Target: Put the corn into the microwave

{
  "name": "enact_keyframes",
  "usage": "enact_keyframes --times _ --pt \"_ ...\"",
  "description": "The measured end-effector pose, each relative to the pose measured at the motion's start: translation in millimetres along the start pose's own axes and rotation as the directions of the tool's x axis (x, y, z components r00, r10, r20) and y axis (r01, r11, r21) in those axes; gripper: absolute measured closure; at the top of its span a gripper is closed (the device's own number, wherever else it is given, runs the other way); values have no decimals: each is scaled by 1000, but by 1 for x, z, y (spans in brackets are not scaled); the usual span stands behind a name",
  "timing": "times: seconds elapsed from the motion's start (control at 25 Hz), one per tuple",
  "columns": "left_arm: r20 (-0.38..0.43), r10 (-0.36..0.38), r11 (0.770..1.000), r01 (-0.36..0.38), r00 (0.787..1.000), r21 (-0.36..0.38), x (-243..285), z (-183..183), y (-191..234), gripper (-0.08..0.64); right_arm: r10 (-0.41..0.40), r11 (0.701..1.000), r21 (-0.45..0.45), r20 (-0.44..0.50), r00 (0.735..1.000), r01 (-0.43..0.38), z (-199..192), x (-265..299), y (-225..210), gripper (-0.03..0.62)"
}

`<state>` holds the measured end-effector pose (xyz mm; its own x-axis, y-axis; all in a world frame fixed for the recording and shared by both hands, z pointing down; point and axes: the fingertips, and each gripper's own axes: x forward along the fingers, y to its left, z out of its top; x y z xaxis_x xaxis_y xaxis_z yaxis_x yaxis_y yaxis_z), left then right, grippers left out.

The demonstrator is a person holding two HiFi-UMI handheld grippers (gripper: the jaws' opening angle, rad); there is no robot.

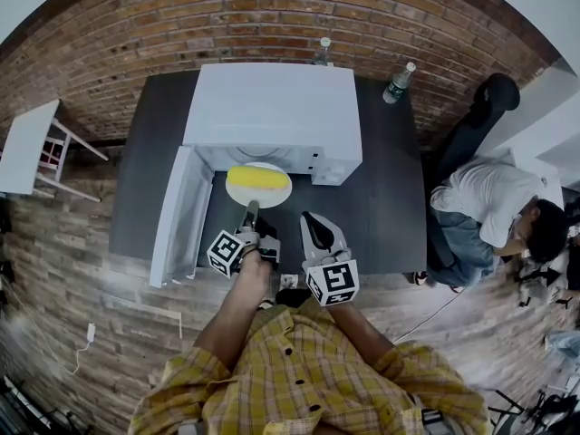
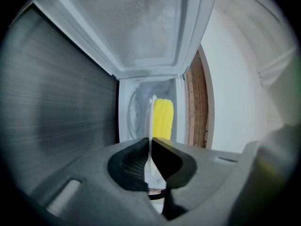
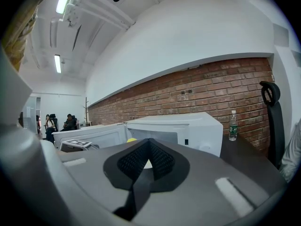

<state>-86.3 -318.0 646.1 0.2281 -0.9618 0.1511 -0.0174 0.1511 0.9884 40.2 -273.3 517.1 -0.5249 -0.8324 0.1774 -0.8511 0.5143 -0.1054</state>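
Corn at the threshold: the corn (image 1: 256,178) lies on a white plate (image 1: 272,196) at the mouth of the open microwave (image 1: 272,107). As far as I can judge from the head view, it is not yet fully inside. My left gripper (image 1: 251,208) has its fingers (image 2: 129,161) clenched on the plate's rim, at the edge farthest from the microwave. The left gripper view shows that thin rim pinched between them, with the cob beyond it, toward the microwave's back wall. My right gripper (image 1: 313,225) waits in front of the microwave, beside the plate, its fingers pressed together on nothing.

The weak point, I judge, is the grip: one narrow pinch on one edge of a loaded plate. If the rim slips or the plate sags on the microwave side, the round cob could roll off onto the desk (image 1: 390,198) in front of the microwave. I cannot tell whether the plate rests on anything at the microwave's sill or hangs from the fingers alone. If it hangs, any wrist roll tilts it.

A second risk is the sill itself. A plate pushed in too low would catch there, jolt, and shed the corn or twist out of the pinch. The door (image 1: 178,211) stands swung out from the microwave on my left gripper's side, so a wide elbow could knock it. My idle right gripper is close enough to the plate to nudge it if it drifts toward the microwave.
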Motion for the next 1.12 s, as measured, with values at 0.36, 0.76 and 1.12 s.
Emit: enact_keyframes --times 0.36,0.76,1.12 --pt "8 8 1000 -8 1000 -20 32 1 15 542 1 1000 23 -16 1000 -1 -9 11 -11 588" --pt "42 34 999 -33 999 -18 63 14 32 538 3 1000 20 -29 1000 -2 -11 21 -23 588" --pt "61 50 999 -49 997 -21 85 19 43 537 5 1000 18 -40 999 -4 -16 33 -31 588"
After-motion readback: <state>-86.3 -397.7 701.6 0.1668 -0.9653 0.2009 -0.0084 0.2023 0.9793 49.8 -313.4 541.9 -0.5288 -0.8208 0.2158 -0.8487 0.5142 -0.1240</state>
